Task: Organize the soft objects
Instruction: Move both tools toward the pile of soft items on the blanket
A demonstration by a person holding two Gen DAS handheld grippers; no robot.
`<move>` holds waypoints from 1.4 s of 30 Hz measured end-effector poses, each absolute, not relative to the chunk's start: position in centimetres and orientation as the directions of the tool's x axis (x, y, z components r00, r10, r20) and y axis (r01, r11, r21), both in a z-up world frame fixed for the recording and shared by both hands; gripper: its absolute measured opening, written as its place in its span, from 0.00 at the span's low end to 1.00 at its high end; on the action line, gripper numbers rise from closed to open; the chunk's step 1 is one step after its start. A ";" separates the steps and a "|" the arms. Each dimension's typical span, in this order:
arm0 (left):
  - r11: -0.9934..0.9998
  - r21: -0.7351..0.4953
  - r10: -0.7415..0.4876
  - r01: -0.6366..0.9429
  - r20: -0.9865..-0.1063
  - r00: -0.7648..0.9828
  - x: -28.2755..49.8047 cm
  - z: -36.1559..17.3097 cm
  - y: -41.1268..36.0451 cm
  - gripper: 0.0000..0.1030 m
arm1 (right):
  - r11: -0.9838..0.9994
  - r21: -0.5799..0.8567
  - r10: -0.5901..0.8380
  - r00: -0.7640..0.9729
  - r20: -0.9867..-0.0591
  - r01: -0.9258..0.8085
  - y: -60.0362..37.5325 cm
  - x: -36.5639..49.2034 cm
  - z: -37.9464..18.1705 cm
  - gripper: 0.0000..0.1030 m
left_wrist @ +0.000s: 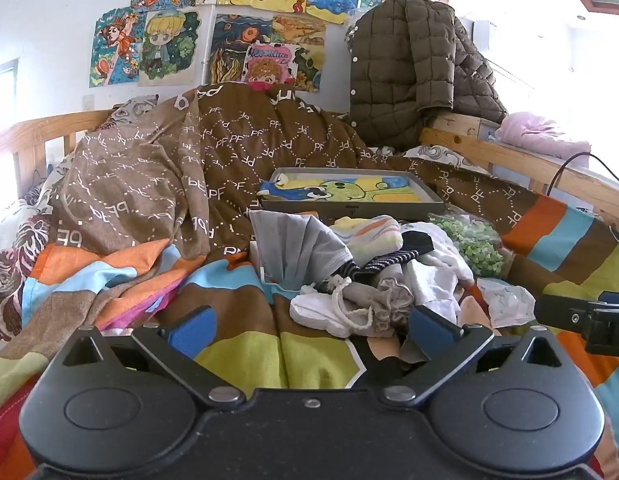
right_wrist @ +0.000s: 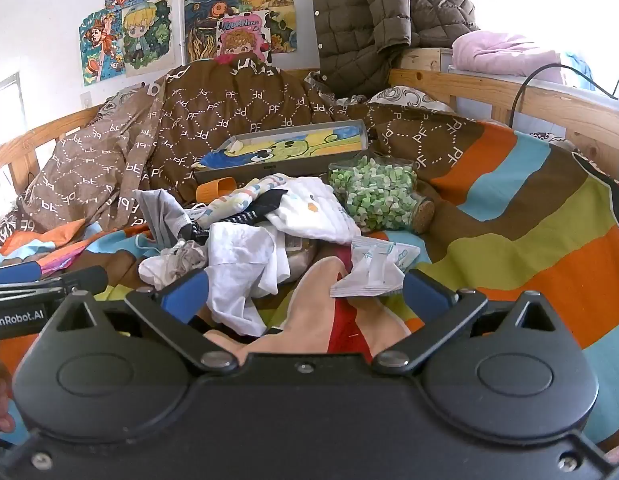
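Two claws hover low over a bed covered by a striped blanket (right_wrist: 549, 216), both with their blue fingers spread apart and gripping nothing. At nine o'clock in the left wrist view a brown quilt (left_wrist: 157, 184) printed with letters lies bunched against the wooden bed rail (left_wrist: 37, 128). The left claw (left_wrist: 309, 334) sits at six o'clock, its right finger (left_wrist: 431, 330) just beside a grey drawstring pouch (left_wrist: 373, 300) at the near edge of the heap. That heap of soft things (left_wrist: 381, 264) lies at the centre of the blanket: a grey face mask (left_wrist: 301, 246) toward ten o'clock of it, a striped dark sock (left_wrist: 383, 262) in the middle, white cloths (left_wrist: 433, 276) toward three o'clock. Behind the heap, at twelve o'clock, a shallow tray (left_wrist: 349, 210) holds a cartoon picture. In the right wrist view the right claw (right_wrist: 305, 294) frames a white garment (right_wrist: 241, 276) by its left finger and a crumpled white wrapper (right_wrist: 373, 268) by its right one, with a peach-coloured cloth (right_wrist: 309, 308) between them. A jar of green and white pieces (right_wrist: 377, 196) lies on its side at one o'clock of the heap. Farther right, an olive quilted jacket (right_wrist: 361, 28) hangs over the bed frame at twelve to one o'clock.
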State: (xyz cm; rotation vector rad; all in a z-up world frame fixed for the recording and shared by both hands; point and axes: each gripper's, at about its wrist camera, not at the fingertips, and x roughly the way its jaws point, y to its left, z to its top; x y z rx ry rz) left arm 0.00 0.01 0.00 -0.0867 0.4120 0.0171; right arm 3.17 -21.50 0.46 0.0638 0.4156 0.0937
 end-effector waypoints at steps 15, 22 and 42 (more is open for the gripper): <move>0.996 -0.082 -0.003 -0.033 -0.404 0.915 0.0 0.0 0.0 0.99 | 0.994 0.081 0.103 0.910 -0.401 -0.077 -21.6 3.2 0.5 1.00; 0.996 -0.081 -0.001 -0.034 -0.403 0.915 0.0 0.0 0.0 0.99 | 0.994 0.081 0.104 0.910 -0.401 -0.077 -21.6 3.2 0.5 1.00; 0.997 -0.054 -0.067 0.048 -0.435 0.898 3.1 0.0 0.6 0.99 | 0.973 0.169 0.218 0.860 -0.462 -0.156 -21.7 5.1 0.1 1.00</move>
